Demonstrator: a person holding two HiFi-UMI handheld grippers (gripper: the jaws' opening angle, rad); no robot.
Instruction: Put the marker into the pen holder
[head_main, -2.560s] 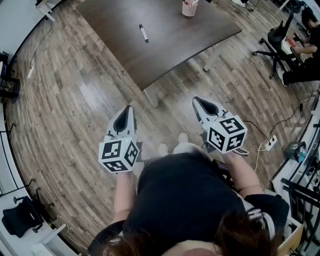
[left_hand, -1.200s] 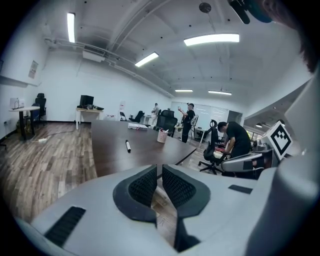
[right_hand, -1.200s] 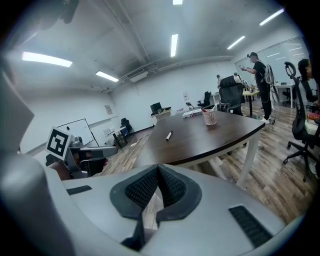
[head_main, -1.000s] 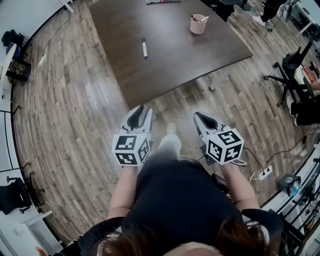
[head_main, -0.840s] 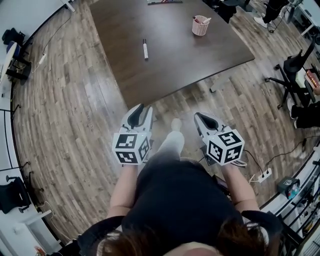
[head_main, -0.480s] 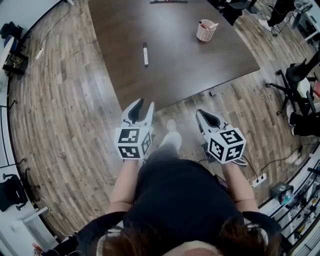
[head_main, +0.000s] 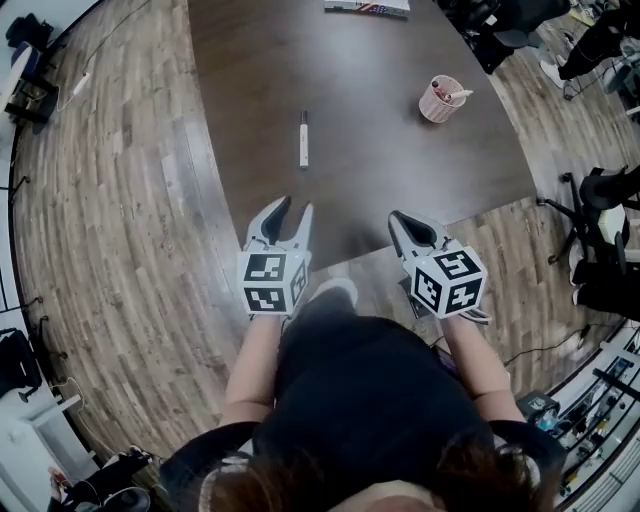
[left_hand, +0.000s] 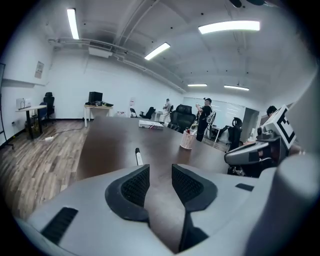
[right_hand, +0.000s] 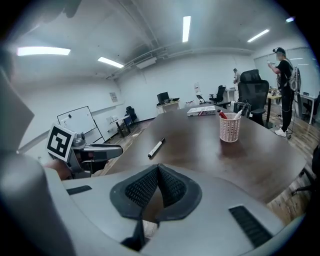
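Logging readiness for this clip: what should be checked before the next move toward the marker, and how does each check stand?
1. Marker lies free on the table, nothing touching it: ok.
2. Left gripper jaws apart, having just been opening, with nothing between them: ok.
3. Left gripper at the marker: not ok; it is short of it, near the table's edge.
4. Right gripper empty, jaws together: ok.
5. Pen holder upright: ok.
6. Room in the pen holder for the marker: cannot tell; it already holds some items.
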